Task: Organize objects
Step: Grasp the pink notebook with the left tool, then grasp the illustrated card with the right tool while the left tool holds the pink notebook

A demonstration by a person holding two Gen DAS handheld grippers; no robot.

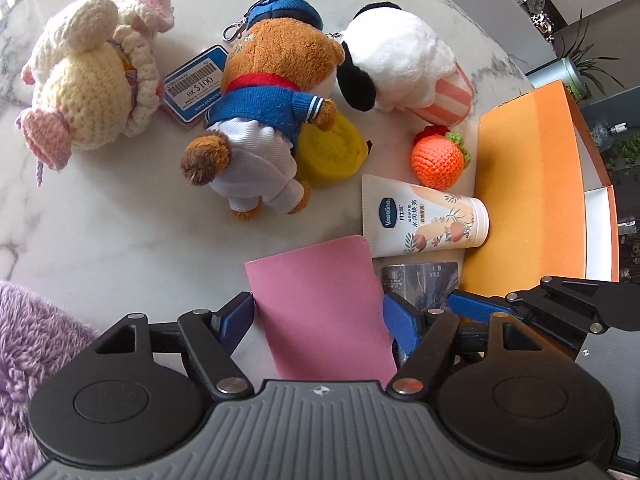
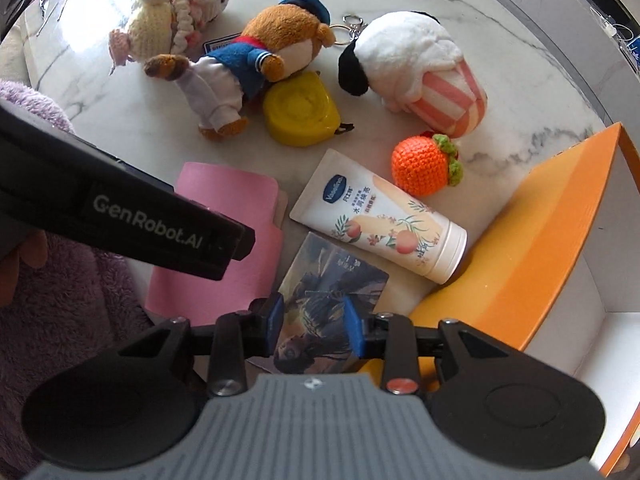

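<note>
One pink pouch (image 1: 320, 304), three plush toys (image 1: 264, 120), one tube (image 1: 424, 220).

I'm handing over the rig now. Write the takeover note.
Left claw: open, straddling the pink card, not gripping.
Right claw: open, over the picture card, pads not seen pressing.
On the marble table: Vaseline tube, its cap against the orange box; crochet orange; yellow case; sailor bear; three more toys.
Done: nothing seen in the box.
Left: everything.
</note>
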